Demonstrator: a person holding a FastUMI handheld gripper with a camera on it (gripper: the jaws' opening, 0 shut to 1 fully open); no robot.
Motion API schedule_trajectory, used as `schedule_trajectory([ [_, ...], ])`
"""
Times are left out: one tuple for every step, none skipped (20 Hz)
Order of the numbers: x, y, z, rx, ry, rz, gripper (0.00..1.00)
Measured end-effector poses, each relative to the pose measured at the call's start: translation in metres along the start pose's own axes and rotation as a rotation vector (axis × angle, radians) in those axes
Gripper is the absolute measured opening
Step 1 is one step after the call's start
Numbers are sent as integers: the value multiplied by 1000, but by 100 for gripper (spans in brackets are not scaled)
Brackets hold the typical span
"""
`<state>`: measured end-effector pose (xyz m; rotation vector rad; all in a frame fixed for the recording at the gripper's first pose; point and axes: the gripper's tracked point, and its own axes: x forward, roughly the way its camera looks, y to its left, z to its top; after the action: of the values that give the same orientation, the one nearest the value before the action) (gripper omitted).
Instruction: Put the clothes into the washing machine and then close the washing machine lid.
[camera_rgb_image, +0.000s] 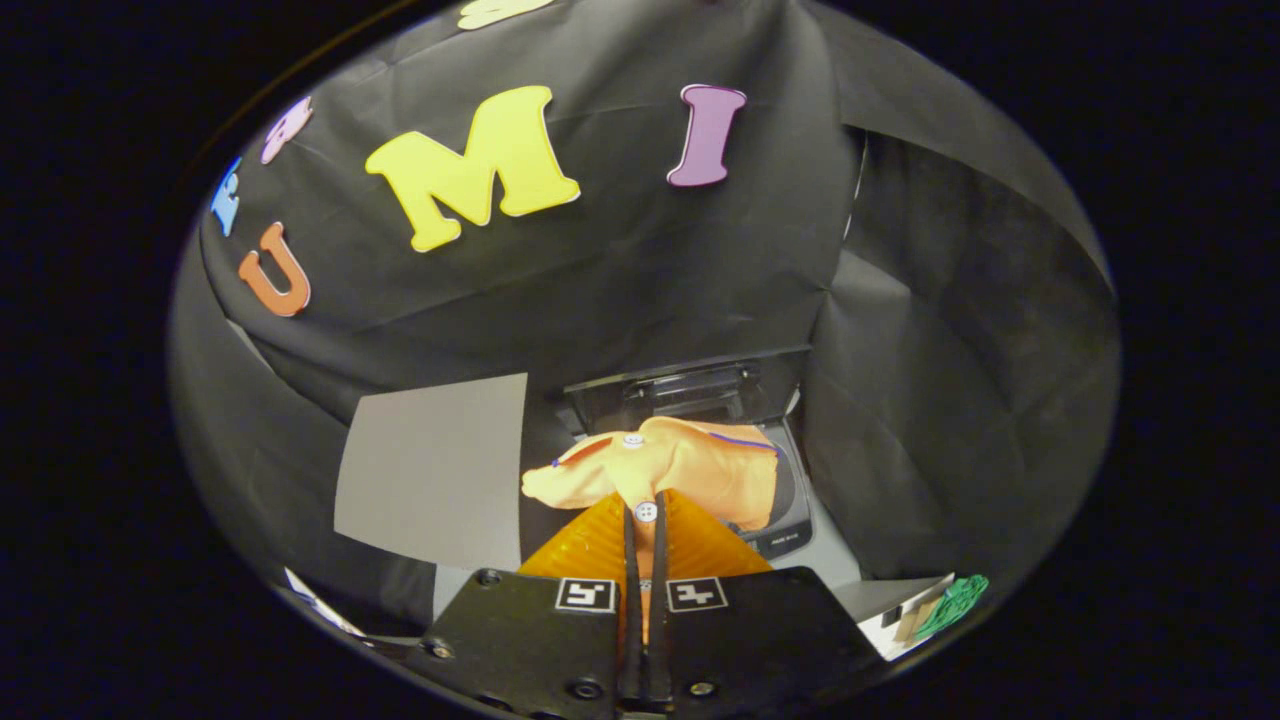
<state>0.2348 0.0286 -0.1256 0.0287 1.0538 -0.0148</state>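
Observation:
An orange garment (690, 465) with white buttons and a thin blue trim hangs from my gripper (645, 520), which is shut on it, both fingers pressing the cloth. The bunched cloth spreads out just ahead of the fingertips. Beyond and below it stands the washing machine (790, 530), grey-topped, with its dark lid (690, 385) raised upright at the back. The garment hangs over the drum opening (790, 490) and hides most of it; I cannot tell whether the cloth touches the machine.
A grey square sheet (435, 470) lies to the left of the machine. To the right of the fingers sit a white box and a green object (955, 600). Black cloth walls close in behind and on both sides.

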Motion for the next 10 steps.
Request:
schedule_trajectory([
  [6, -5, 2, -6, -2, 7, 6],
  [13, -8, 5, -13, -5, 17, 6],
  [19, -12, 6, -17, -2, 23, 6],
  [25, -14, 6, -20, 3, 36, 6],
  [32, -18, 7, -27, 8, 46, 6],
  [40, -22, 5, -30, 11, 44, 6],
  [48, -27, 4, -36, 13, 47, 6],
  [58, -31, 1, -37, 17, 45, 6],
  [65, -36, -1, -38, 20, 44, 6],
  [72, -41, -3, -33, 24, 41, 6],
])
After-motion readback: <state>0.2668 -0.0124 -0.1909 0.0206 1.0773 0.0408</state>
